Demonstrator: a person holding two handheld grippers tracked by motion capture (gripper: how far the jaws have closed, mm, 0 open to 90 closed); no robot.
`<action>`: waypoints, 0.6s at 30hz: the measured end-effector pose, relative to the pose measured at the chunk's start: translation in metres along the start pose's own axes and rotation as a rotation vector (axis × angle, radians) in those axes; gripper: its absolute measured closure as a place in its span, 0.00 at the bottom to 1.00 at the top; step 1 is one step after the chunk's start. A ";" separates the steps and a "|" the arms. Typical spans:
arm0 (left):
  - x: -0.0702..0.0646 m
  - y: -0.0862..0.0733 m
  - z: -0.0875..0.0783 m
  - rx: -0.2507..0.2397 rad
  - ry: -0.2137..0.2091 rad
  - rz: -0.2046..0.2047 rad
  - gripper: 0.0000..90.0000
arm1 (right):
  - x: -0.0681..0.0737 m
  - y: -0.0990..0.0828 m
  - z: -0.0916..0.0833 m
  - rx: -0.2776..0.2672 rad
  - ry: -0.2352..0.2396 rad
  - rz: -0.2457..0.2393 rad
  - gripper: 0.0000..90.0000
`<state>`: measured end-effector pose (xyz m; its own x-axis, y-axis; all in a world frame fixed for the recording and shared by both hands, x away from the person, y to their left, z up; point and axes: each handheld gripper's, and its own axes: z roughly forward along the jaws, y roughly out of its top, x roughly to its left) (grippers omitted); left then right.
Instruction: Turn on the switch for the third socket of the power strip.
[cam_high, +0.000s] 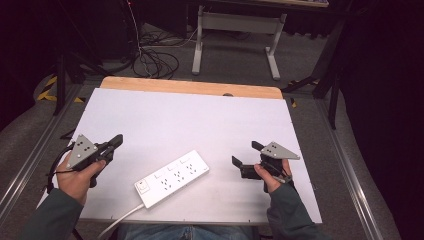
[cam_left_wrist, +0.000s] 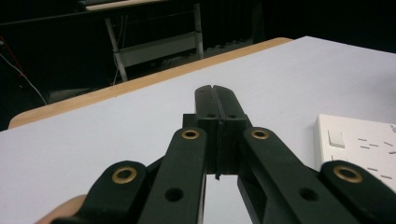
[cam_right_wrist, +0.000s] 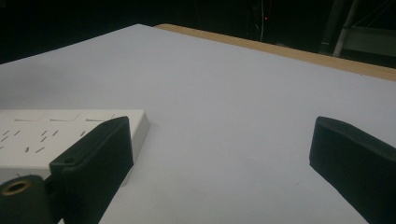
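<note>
Here, a white power strip lies flat on the white-topped counter, near the person's edge and roughly midway between the two hands. It sits at a slant: the end with the switch and the white cable points toward the near left, while the far end points up and to the right. The cable runs off the near edge of the counter.

The left hand-held gripper is well to the left of the strip, apart from it, with its grey three-cornered plate on top. Its jaws are pressed together with nothing between them — in the left gripper view the two black pads meet along a thin seam, and the strip's switch end shows at the right edge of that view, clear of the jaws.

The right hand-held gripper is held to the right of the strip, near its far end but not touching it. Its jaws stand wide apart and hold nothing — in the right gripper view bare counter lies between them, and the strip's end sits just behind the left-hand jaw.

Beyond the white top, a strip of the counter's wooden edge shows at the far side.
</note>
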<state>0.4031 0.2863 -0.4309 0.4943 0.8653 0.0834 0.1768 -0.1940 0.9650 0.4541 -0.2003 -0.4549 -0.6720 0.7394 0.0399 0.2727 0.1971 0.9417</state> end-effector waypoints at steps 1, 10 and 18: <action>0.000 0.000 0.001 0.004 0.000 0.009 1.00 | 0.000 0.000 0.000 -0.002 0.001 -0.002 0.08; -0.006 0.002 0.007 0.010 -0.035 0.020 1.00 | 0.000 0.000 0.000 -0.003 0.000 0.001 0.08; -0.008 0.002 0.011 0.023 -0.054 0.017 1.00 | 0.000 0.000 0.000 0.000 0.003 0.001 0.08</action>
<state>0.4083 0.2739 -0.4327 0.5421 0.8360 0.0856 0.1876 -0.2196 0.9574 0.4542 -0.2003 -0.4550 -0.6740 0.7375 0.0419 0.2733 0.1963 0.9417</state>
